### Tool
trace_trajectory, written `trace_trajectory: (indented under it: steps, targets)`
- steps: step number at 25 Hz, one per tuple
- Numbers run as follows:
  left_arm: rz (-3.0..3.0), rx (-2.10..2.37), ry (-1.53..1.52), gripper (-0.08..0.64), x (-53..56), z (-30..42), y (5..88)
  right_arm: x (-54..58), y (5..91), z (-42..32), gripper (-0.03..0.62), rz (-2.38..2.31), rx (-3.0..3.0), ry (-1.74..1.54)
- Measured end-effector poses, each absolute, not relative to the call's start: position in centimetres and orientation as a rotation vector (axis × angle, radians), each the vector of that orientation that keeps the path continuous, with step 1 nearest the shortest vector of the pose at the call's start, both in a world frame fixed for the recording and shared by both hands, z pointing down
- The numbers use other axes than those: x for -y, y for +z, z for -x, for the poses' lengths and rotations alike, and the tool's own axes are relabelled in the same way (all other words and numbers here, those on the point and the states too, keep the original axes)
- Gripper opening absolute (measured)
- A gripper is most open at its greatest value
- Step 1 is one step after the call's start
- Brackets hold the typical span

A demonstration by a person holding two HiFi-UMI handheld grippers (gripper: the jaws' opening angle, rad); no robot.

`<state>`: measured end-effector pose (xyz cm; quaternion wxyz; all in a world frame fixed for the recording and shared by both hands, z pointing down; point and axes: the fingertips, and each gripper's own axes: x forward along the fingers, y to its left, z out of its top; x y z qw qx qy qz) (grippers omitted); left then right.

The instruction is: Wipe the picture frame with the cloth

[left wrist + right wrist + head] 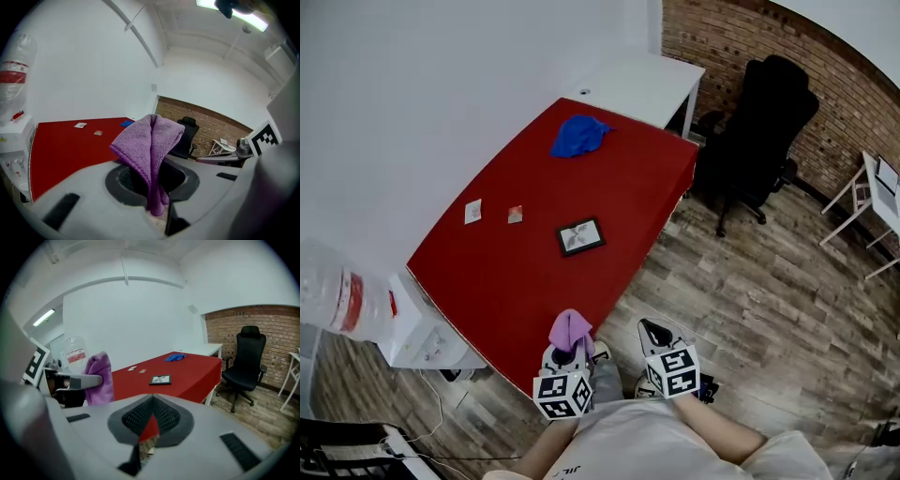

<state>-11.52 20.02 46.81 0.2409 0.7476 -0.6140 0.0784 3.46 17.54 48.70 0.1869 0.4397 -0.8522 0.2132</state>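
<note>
The left gripper is held low, close to the person's body, at the near end of the red bench, and it pinches a purple cloth that sticks up out of it. The picture frame lies flat in the middle of the bench, well apart from the cloth. The right gripper is just beside the left one, over the floor, closed with nothing in it.

On the table, picture frame central, spare cloth behind it, two cards to its left.
</note>
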Motion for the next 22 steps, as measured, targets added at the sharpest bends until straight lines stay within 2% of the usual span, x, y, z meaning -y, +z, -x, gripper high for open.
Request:
trace_trajectory:
  steps: [11,22]
  targets:
    - [-2.108,1.619,0.212,0.064,-10.0,17.9,46.3,-8.1,47.2,3.2,0.005,-1.301,2.375,0.545]
    - [-2.061,1.605,0.198,0.063,-6.2,18.5,47.3,-3.9,47.5,4.4,0.005,-1.242,2.358,0.544]
